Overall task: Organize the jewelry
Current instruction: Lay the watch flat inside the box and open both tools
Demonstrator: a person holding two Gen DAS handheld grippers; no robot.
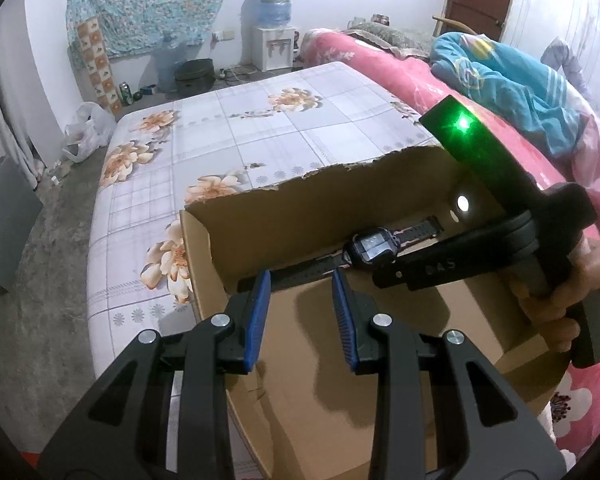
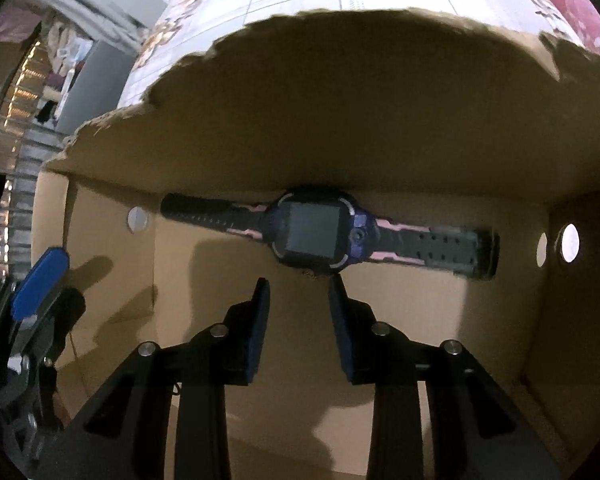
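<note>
**Watch in cardboard box, both grippers unloaded**

Left wrist view: The left gripper [image 1: 301,300] points down into an open cardboard box [image 1: 260,220] that sits on a flower-patterned mattress [image 1: 220,136]. Its blue pads [image 1: 259,320] stand partly apart with nothing between them. The watch [image 1: 370,249] lies flat on the box floor, ahead of the fingertips and slightly to their right, along the far wall. One strap end passes just beyond the left fingertip; whether it touches the pad cannot be determined from this angle. To the right, a person's hand [image 1: 572,300] holds the right gripper's handle, whose body reaches in over the watch.

Right wrist view: The right gripper [image 2: 300,288] points steeply down into the box [image 2: 340,120]. Its jaws are partly open and hold nothing. The watch [image 2: 314,234] lies directly ahead of the fingertips, face up, straps extended left and right against the far wall. The right fingertip ends just short of the watch case. The left gripper's blue pad [image 2: 40,280] appears at the far left.
</note>
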